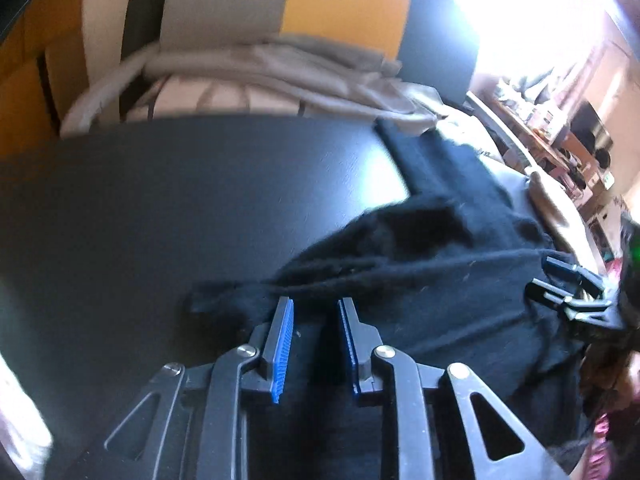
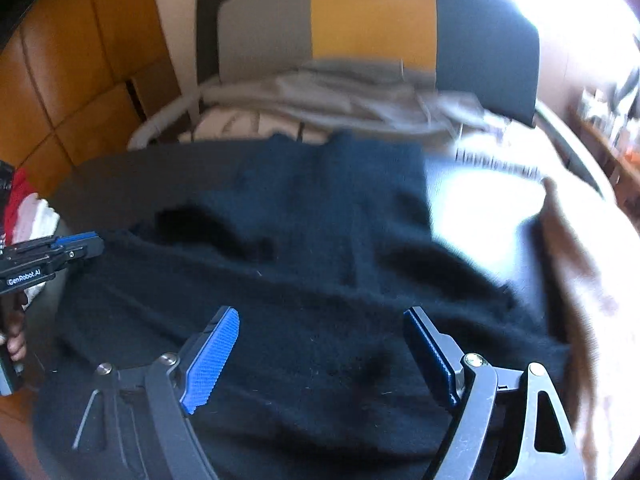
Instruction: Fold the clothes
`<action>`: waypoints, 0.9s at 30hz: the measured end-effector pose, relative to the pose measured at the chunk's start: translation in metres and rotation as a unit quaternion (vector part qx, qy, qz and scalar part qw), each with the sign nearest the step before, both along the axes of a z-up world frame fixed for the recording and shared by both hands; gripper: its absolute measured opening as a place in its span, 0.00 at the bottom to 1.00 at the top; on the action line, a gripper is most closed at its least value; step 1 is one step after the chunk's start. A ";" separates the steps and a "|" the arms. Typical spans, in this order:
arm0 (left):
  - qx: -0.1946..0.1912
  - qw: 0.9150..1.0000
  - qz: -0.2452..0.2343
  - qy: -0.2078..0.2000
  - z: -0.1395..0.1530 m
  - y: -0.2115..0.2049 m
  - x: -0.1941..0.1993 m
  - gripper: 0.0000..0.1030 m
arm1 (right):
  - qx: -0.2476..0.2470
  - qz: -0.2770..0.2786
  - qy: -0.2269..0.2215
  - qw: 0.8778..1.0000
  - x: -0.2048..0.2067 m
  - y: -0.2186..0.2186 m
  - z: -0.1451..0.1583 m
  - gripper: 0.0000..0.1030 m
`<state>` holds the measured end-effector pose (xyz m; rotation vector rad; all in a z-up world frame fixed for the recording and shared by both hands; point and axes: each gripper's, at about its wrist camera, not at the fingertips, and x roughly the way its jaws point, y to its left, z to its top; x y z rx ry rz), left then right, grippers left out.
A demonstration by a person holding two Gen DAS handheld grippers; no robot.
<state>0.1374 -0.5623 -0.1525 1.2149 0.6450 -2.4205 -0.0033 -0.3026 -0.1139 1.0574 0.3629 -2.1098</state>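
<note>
The black knit garment (image 2: pixel 320 272) lies spread and rumpled on the dark table (image 1: pixel 180 200), its far hem toward twelve o'clock near the table's back edge and its bulk running down to six o'clock under both tools. In the left wrist view it fills the field from about one to five o'clock, with a bunched fold trailing off at nine o'clock from the finger tips.

The left gripper (image 1: pixel 314 312) has its blue-padded fingers (image 1: pixel 282 344) standing a narrow way apart at that bunched edge; dark cloth lies between and beneath them, but I cannot tell whether the pads actually pinch it. The right gripper (image 2: pixel 320 344) hangs over the near part of the garment with its fingers released and wide, nothing caught between them, though cloth lies below.

The step in hand looks like taking hold of the near edge on both sides to begin a fold. To do it well, each side should catch one clean layer at the hem, not a wad, and both holds should sit level with each other so the fold line runs straight. The rumples at the centre want pulling flat first.

Beyond twelve o'clock stands a chair (image 2: pixel 372 20) heaped with pale grey clothes (image 2: pixel 360 92).
</note>
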 end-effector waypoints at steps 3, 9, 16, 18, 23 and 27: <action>-0.008 1.000 -0.005 0.021 -0.005 0.001 0.006 0.21 | -0.010 -0.005 0.002 1.000 -0.002 0.008 -0.020 0.87; -0.071 0.997 0.002 0.015 -0.007 0.021 0.001 0.22 | -0.002 0.005 0.002 1.000 0.001 0.002 -0.022 0.98; -0.079 0.996 0.028 0.004 -0.004 0.025 -0.001 0.22 | -0.001 0.009 0.002 1.000 0.001 0.003 -0.022 0.99; -0.087 0.996 0.031 -0.007 -0.003 0.028 -0.004 0.22 | -0.001 0.010 0.002 1.000 -0.001 0.002 -0.021 1.00; -0.067 0.997 0.027 -0.023 0.009 0.029 -0.008 0.23 | -0.002 0.012 -0.002 1.000 -0.002 0.003 -0.020 1.00; -0.028 0.999 -0.006 0.026 0.037 0.018 -0.008 0.26 | -0.024 0.038 -0.034 0.998 -0.009 0.009 -0.006 0.95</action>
